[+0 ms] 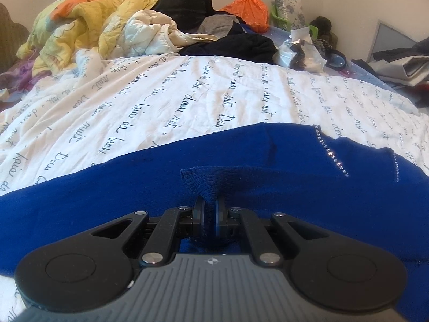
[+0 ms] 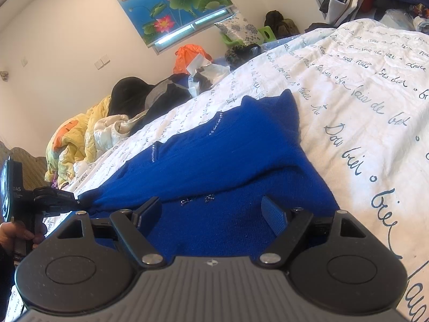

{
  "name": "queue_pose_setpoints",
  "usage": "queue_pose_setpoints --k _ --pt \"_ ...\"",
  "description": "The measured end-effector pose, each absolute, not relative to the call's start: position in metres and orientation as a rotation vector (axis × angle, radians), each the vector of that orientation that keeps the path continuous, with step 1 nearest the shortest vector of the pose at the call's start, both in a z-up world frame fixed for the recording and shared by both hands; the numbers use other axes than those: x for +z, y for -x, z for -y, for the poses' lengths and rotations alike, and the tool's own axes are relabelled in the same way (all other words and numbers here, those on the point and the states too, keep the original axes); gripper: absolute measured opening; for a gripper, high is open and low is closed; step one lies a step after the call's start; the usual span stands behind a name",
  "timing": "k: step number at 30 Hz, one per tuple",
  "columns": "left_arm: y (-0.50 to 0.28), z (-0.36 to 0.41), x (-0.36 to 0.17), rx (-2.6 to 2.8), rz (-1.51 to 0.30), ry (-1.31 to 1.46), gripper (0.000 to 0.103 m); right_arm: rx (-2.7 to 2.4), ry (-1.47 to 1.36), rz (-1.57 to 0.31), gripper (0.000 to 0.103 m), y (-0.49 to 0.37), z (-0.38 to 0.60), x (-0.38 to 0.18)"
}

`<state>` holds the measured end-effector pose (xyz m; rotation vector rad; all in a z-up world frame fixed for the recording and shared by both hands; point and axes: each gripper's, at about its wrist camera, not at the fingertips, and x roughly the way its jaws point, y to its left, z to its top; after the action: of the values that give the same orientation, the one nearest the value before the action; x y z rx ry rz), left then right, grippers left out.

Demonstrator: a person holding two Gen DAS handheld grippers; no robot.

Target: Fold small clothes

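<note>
A royal-blue knit sweater (image 1: 241, 155) with lines of small rhinestones lies on a white bedsheet (image 1: 134, 102) printed with script. My left gripper (image 1: 210, 209) is shut on a ribbed edge of the sweater, which fans out just beyond the pads. In the right wrist view the sweater (image 2: 228, 145) is partly doubled over, with one blue layer drawn toward the left. There the left gripper (image 2: 76, 202) pinches that bunched end, with a hand on its handle. My right gripper (image 2: 211, 212) hovers open just above the sweater, nothing between its fingers.
A yellow quilt (image 1: 80, 26), a cream jacket (image 1: 150, 32), dark clothes (image 1: 236, 43) and an orange bag (image 1: 249, 8) pile up at the bed's far side. Plastic wrappers (image 1: 303, 51) lie nearby. More clothes heap at the right (image 1: 402, 61).
</note>
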<state>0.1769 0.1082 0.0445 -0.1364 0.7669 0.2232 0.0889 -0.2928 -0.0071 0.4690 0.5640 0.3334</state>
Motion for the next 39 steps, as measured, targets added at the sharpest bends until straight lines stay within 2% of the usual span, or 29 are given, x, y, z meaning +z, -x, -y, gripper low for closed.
queue_pose_setpoints --k 5,8,10,12,13,14,15,16,17,18,19,20,22,23,27,29,32,34,35,38,39 --pt "-0.171 -0.106 0.039 0.221 -0.786 0.101 0.008 0.329 -0.444 -0.580 0.083 -0.087 0.291 0.001" --pt "-0.166 -0.108 0.041 0.210 -0.788 0.097 0.008 0.416 -0.482 -0.495 0.085 -0.088 0.304 0.030" --pt "-0.167 -0.106 0.037 0.195 -0.801 0.075 0.008 0.420 -0.536 -0.459 0.097 -0.107 0.324 0.045" --pt "-0.168 -0.102 0.035 0.192 -0.802 0.041 0.008 0.361 -0.538 -0.517 0.101 -0.145 0.340 0.047" --pt "-0.168 -0.101 0.036 0.202 -0.803 0.034 0.012 0.306 -0.522 -0.559 0.101 -0.166 0.346 0.046" --pt "-0.167 -0.101 0.038 0.233 -0.805 0.036 0.023 0.275 -0.505 -0.617 0.101 -0.187 0.350 0.042" --pt "-0.165 -0.103 0.043 0.261 -0.793 0.042 0.025 0.264 -0.500 -0.683 0.094 -0.207 0.353 0.035" --pt "-0.159 -0.101 0.050 0.285 -0.760 0.043 0.033 0.257 -0.507 -0.739 0.086 -0.224 0.356 0.028" --pt "-0.151 -0.096 0.057 0.304 -0.711 0.035 0.054 0.252 -0.515 -0.787 0.066 -0.238 0.357 0.021" --pt "-0.144 -0.089 0.063 0.299 -0.658 0.025 0.066 0.248 -0.525 -0.814 0.057 -0.248 0.357 0.014" --pt "-0.139 -0.081 0.068 0.269 -0.610 0.017 0.083 0.246 -0.530 -0.798 0.057 -0.252 0.357 0.013" --pt "-0.136 -0.072 0.070 0.222 -0.580 0.012 0.088 0.253 -0.540 -0.799 0.053 -0.256 0.356 0.011" --pt "-0.141 -0.056 0.065 0.108 -0.589 0.008 0.088 0.265 -0.547 -0.816 0.036 -0.263 0.352 0.010" --pt "-0.146 -0.051 0.060 0.057 -0.613 0.016 0.088 0.264 -0.540 -0.827 0.013 -0.265 0.351 0.008" --pt "-0.170 -0.050 0.031 0.000 -0.732 0.119 0.083 0.264 -0.491 -0.807 0.006 -0.259 0.355 0.017" --pt "-0.170 -0.051 0.021 -0.011 -0.695 0.105 0.091 0.217 -0.442 -0.786 0.006 -0.258 0.366 0.018" --pt "-0.168 -0.039 0.015 0.001 -0.697 0.014 0.094 0.219 -0.439 -0.788 0.005 -0.255 0.371 0.007" --pt "-0.167 -0.038 0.019 0.016 -0.709 -0.006 0.090 0.192 -0.419 -0.803 0.015 -0.253 0.365 0.013" --pt "-0.165 -0.038 0.023 0.021 -0.711 -0.003 0.083 0.146 -0.400 -0.809 0.022 -0.250 0.362 0.022" --pt "-0.162 -0.033 0.035 -0.027 -0.676 0.035 0.088 0.122 -0.314 -0.633 0.029 -0.223 0.342 0.054" --pt "-0.168 -0.028 0.035 -0.036 -0.680 0.033 0.090 0.180 -0.285 -0.612 0.042 -0.220 0.329 0.059"
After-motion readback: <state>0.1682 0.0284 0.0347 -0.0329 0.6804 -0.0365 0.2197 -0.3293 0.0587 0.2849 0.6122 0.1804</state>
